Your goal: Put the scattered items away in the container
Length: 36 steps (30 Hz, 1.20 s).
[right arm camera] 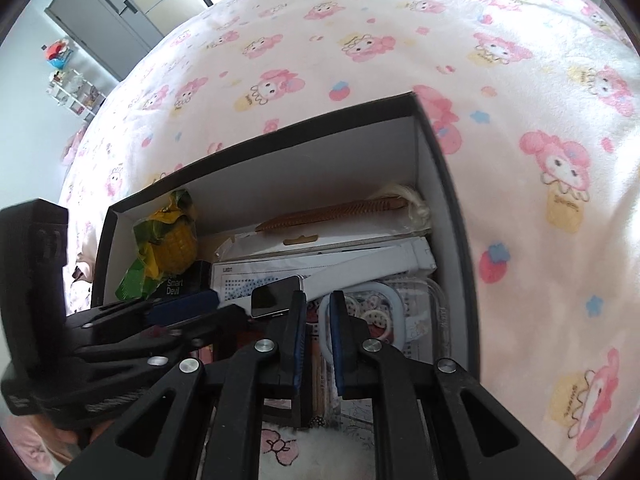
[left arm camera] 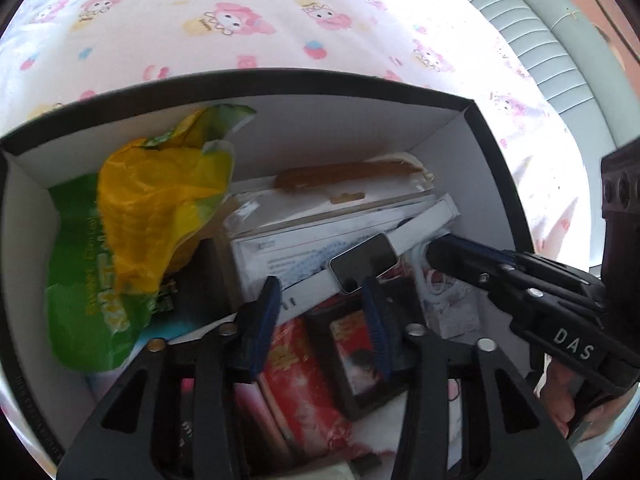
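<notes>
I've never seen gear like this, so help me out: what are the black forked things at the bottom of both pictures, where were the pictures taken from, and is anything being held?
No robot here: a person holds a two-finger tool in each hand, each carrying a wide-angle camera that looks along its fingers. One picture comes from the left tool, the other from the right tool; each also sees the other tool from the side. Both hang over a black box standing on a cartoon-print bedspread. Inside lie a corn packet, a wooden comb, white cartons and a small dark-screened device. The left tool is open, with nothing pressed between its pads. The right tool is nearly shut; whether it grips anything I cannot tell.
</notes>
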Tool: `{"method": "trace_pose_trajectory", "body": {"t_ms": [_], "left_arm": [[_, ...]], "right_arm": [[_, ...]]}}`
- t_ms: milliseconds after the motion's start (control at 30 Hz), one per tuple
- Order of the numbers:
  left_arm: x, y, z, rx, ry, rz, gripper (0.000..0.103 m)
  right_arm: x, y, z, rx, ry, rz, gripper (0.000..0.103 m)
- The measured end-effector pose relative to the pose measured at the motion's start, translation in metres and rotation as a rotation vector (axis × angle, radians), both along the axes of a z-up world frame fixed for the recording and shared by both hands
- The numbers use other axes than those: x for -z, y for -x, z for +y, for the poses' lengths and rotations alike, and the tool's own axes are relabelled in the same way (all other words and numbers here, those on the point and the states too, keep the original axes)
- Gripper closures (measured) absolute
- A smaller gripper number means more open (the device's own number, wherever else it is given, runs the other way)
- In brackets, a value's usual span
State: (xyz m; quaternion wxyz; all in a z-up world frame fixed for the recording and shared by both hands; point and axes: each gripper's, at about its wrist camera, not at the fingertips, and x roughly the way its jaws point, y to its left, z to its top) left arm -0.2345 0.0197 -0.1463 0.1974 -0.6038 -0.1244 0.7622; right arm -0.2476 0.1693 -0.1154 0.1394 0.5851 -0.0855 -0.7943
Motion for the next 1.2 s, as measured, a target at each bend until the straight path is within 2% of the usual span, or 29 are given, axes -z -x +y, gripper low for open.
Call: {"method": "trace_pose_trajectory", "body": {"t_ms": [67, 167, 267, 367, 500, 633, 767, 833, 900, 1100, 1200], "left_arm": [[-0.002, 0.002, 0.000, -0.004, 0.007, 0.002, 0.057], [-0.003, 0.005, -0.007, -0.049, 0.039, 0.021, 0.059], [-0.008, 0.005, -0.017, -0.027, -0.046, 0.002, 0.059], [-0.026, -0.004, -0.023, -0.018, -0.120, 0.031, 0.057], [-0.018, -0.009, -0.014, 0.004, -0.229, -0.046, 0.057], [-0.004, -0.004, -0.005, -0.028, -0.120, -0.082, 0.057], [0.012, 0.007, -0.020, -0.097, -0.218, -0.144, 0.058], [0.012, 0.013, -0.025, -0.125, -0.230, -0.124, 0.059], [0.010, 0.017, -0.024, -0.139, -0.208, -0.088, 0.059], [-0.009, 0.010, -0.017, -0.107, -0.238, -0.026, 0.059], [-0.027, -0.002, -0.007, -0.082, -0.189, 0.035, 0.059]], "right_arm": [[0.005, 0.005, -0.006, -0.019, -0.018, -0.018, 0.094], [0.015, 0.015, -0.014, -0.046, 0.008, -0.033, 0.093], [0.019, 0.019, -0.019, -0.037, -0.006, -0.047, 0.093], [0.000, 0.007, -0.015, -0.057, 0.013, 0.015, 0.093], [-0.004, -0.005, 0.000, -0.039, 0.045, -0.022, 0.093], [-0.008, -0.006, 0.007, -0.004, 0.066, -0.022, 0.093], [-0.013, -0.009, 0.007, 0.009, 0.043, 0.002, 0.093], [-0.006, -0.004, 0.008, -0.002, 0.049, -0.005, 0.093], [-0.003, -0.003, 0.007, -0.010, 0.054, -0.005, 0.093], [-0.003, -0.011, 0.001, -0.008, 0.053, 0.000, 0.093], [-0.011, -0.021, 0.001, 0.013, 0.049, 0.035, 0.093]]}}
